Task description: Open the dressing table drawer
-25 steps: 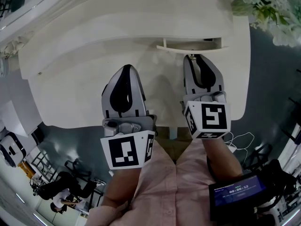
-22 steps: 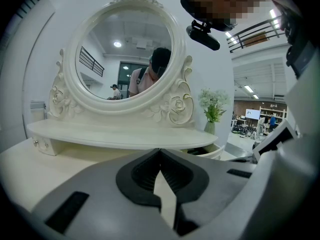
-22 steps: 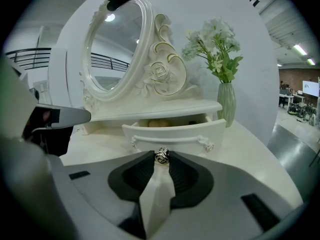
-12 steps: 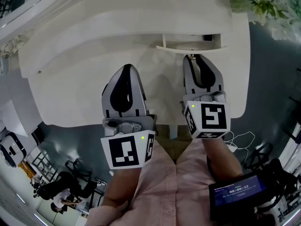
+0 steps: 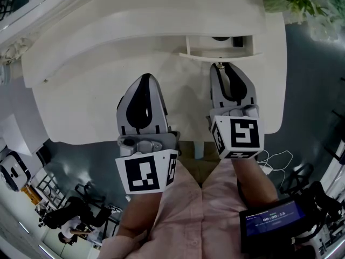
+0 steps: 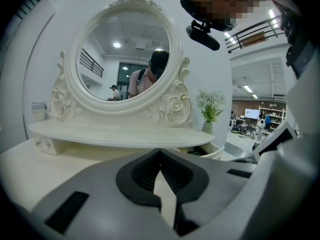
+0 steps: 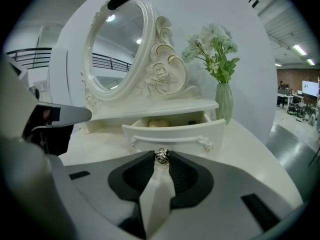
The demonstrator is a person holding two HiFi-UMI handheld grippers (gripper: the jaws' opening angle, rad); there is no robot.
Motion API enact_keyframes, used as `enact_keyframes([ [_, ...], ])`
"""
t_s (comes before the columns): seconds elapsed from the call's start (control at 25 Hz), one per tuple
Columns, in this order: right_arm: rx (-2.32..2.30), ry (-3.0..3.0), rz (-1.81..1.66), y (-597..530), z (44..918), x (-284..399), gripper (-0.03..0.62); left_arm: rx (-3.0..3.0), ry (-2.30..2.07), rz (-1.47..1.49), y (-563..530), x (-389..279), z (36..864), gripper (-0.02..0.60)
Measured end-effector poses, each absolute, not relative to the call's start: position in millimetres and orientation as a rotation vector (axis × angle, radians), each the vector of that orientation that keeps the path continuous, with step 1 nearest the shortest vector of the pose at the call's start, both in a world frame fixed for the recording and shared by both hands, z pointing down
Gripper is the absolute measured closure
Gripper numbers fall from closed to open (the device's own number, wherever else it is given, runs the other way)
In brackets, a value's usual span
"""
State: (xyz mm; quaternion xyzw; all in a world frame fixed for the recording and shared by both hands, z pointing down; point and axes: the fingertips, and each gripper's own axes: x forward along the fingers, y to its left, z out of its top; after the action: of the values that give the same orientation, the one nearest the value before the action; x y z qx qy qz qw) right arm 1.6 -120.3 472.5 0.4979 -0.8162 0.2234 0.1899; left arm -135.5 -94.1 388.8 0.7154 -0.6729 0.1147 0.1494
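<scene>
Right gripper (image 7: 161,159) tips pinched on the rose knob (image 7: 161,155) of the part-open drawer (image 7: 176,133) just ahead

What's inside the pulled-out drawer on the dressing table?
A pale rounded object and something dark show in the drawer; its front and the shelf above cover the rest. The right gripper clamps its knob.

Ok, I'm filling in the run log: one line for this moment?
right gripper: shut on knob | drawer: partly open | left gripper: shut, empty
</scene>
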Motion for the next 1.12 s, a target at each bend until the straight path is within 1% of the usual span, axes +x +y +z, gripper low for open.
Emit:
enact_keyframes([
  [1.12,1.390,-2.297,0.621,-109.2,472.9,3.7,0.493,2.060,-1.935,0.334,-84.4,-130.3,388.6,0.560],
])
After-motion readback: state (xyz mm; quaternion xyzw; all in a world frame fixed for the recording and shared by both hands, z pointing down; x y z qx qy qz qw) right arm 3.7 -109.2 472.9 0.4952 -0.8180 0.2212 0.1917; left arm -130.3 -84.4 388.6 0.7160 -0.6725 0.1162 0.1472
